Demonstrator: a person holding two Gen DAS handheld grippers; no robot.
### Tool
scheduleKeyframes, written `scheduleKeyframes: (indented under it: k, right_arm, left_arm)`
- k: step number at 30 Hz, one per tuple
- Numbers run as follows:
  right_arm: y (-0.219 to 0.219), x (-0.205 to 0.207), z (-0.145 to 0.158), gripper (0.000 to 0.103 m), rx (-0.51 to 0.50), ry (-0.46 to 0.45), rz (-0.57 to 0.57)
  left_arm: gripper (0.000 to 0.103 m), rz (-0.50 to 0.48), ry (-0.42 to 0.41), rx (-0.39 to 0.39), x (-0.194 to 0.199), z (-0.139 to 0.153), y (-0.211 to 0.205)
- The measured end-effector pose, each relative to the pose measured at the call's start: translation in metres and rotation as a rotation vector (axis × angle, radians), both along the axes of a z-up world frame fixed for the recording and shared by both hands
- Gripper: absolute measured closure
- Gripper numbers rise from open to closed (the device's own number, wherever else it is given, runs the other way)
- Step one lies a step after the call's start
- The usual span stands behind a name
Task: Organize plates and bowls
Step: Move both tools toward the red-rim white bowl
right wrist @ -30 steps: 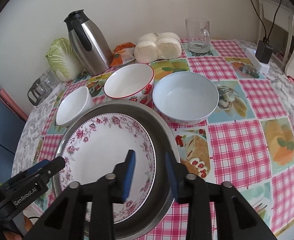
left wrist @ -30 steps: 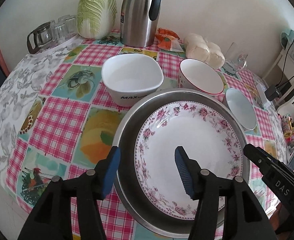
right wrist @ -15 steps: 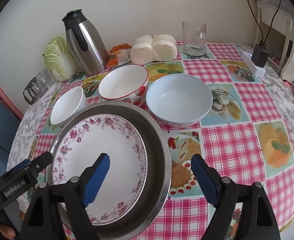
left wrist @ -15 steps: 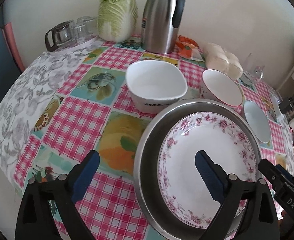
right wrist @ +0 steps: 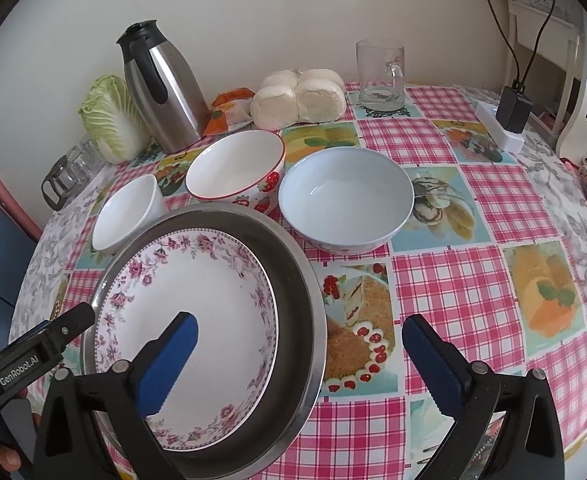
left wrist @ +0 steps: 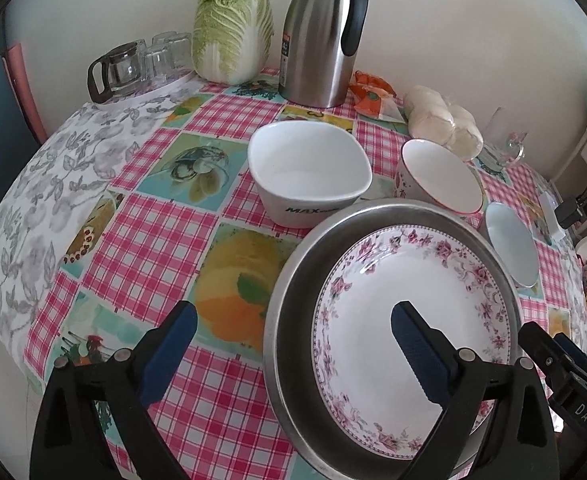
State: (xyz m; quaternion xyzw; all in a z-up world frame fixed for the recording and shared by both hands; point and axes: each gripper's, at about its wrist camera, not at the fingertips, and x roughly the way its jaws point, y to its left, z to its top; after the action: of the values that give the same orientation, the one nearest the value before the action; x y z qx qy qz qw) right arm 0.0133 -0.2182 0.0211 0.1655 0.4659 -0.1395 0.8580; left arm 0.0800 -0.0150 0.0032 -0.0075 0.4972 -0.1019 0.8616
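Pink-checked oilcloth covers the surface [right wrist: 473, 208] against a cream wall, where a steel thermos [right wrist: 161, 88], a cabbage [left wrist: 233, 28], wrapped buns [right wrist: 297, 98] and a glass mug [right wrist: 379, 76] line the back edge. At the near edge sits a steel basin [right wrist: 301, 280] with a floral-rimmed plate [right wrist: 197, 296] lying inside it. Three bowls stand in an arc just behind the basin: a square white bowl [left wrist: 309, 172], a strawberry-patterned bowl [right wrist: 237, 168] and a pale blue bowl [right wrist: 347, 200].

Both tools hover low over the near edge, empty-handed. The left gripper [left wrist: 293, 332] has its jaws spread wide, straddling the basin's left rim; the right gripper [right wrist: 299, 344] is likewise spread wide across the basin's right rim. Neither touches crockery.

The plate appears settled and the bowls appear not yet gathered, so a likely next step is nesting them. Glazed rims give the jaws little to bite, and a shallow pinch could let a bowl slip and crack against its neighbour. The strawberry-patterned bowl stands close beside the blue one, and the square bowl sits just behind the basin, so a wide-open finger coming in could nudge the wrong piece. The basin lies near the surface's edge, and a careless shove could send it and the plate over.
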Motion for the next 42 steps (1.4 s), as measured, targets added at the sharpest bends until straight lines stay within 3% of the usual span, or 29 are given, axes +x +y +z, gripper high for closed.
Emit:
scheduleKeyframes:
  k: [10,21,28,42]
  right_arm:
    - [-0.008,-0.004,-0.001,0.0,0.022,-0.059,-0.024]
    - [-0.032,0.009,0.002,0.0,0.056,-0.081,-0.072]
    - [-0.053,0.037,0.023,0.0,0.058,-0.132,-0.065]
    - [-0.079,0.114,0.029,0.0,0.034,-0.102,0.005]
  left_arm:
    - [0.005,-0.009,-0.026,-0.048,0.01,0.006,-0.003]
    - [0.005,-0.016,-0.078,-0.117,0.053,0.028,-0.016]
    - [0.005,-0.05,-0.191,-0.114,0.085,0.045,-0.023]
    - [0.005,-0.158,-0.119,-0.118,0.152,0.05,-0.059]
